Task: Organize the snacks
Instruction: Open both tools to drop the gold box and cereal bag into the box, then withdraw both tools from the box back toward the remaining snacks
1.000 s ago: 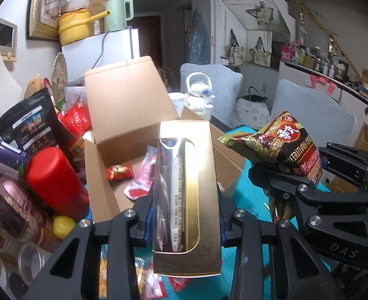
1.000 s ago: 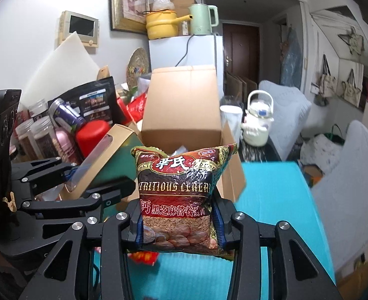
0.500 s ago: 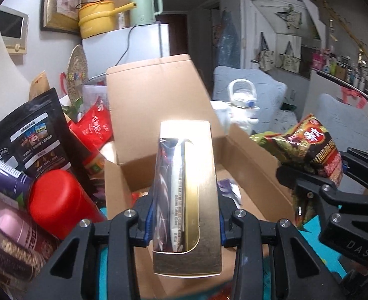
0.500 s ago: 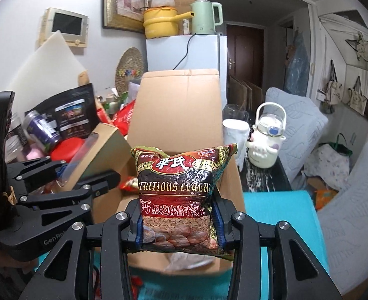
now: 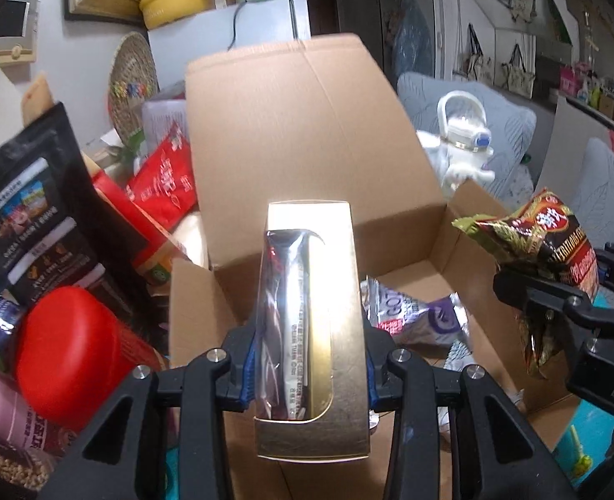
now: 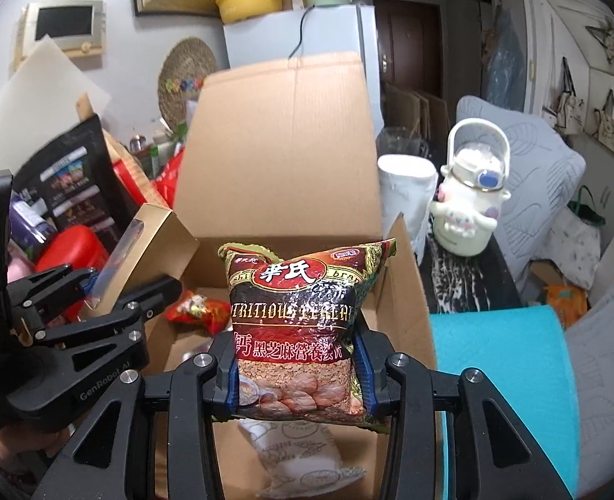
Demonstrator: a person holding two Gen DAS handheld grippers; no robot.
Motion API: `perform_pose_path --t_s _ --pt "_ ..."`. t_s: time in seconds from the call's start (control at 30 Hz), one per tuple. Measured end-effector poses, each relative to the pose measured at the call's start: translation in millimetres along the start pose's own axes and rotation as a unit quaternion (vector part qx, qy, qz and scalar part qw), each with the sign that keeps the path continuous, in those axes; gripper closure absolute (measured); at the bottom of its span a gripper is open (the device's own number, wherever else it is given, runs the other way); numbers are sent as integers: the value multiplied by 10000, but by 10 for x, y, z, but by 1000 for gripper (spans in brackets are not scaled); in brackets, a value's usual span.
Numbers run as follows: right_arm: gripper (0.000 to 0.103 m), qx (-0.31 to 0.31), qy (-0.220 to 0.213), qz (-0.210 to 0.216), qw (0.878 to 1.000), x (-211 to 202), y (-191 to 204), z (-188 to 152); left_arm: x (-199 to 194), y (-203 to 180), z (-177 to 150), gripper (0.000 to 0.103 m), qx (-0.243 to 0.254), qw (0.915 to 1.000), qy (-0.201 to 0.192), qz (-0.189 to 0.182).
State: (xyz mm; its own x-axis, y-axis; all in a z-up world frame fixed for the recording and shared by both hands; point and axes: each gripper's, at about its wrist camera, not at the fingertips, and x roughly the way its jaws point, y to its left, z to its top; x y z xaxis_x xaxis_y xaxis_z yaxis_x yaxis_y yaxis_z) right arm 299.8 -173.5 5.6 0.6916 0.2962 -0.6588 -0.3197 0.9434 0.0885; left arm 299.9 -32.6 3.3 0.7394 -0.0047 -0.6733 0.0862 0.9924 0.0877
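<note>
Behind cereal bag (image 6: 294,325), half-hidden white pouch (image 6: 294,454)

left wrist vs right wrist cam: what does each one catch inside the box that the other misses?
Left wrist only: a purple-and-white snack packet lying in the cardboard box.

Right wrist only: a red wrapped snack and a white patterned bag on the box floor.

Both: the left gripper shut on the gold windowed box, the right gripper shut on the cereal bag, both held over the open box.
</note>
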Motion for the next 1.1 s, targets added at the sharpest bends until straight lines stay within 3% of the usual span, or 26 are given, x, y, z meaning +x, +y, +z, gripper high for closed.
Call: perform_pose_path --t_s 0.3,0.53,0.57,0.63,0.7,0.73,1.1 --pt "61 -145 613 -168 9979 402 39 -206 240 -53 -97 66 89 9990 431 105" --pt "60 -74 691 -191 9974 397 0 -244 360 -23 -91 64 3 9966 810 171" --pt "58 -89 713 -227 9972 386 6 -248 366 -17 -94 59 -13 9962 843 240" --pt "54 -92 747 -261 9968 371 23 -248 344 -15 -93 50 -30 9962 792 351" --pt "54 -105 768 -283 9966 339 41 -260 284 -17 -82 33 -44 9965 715 423" --pt "54 -106 764 -299 9966 318 51 -264 248 -19 -78 31 -39 9967 666 453" --pt "53 -134 349 -366 9986 -140 141 -145 -196 50 3 31 -163 9982 324 479"
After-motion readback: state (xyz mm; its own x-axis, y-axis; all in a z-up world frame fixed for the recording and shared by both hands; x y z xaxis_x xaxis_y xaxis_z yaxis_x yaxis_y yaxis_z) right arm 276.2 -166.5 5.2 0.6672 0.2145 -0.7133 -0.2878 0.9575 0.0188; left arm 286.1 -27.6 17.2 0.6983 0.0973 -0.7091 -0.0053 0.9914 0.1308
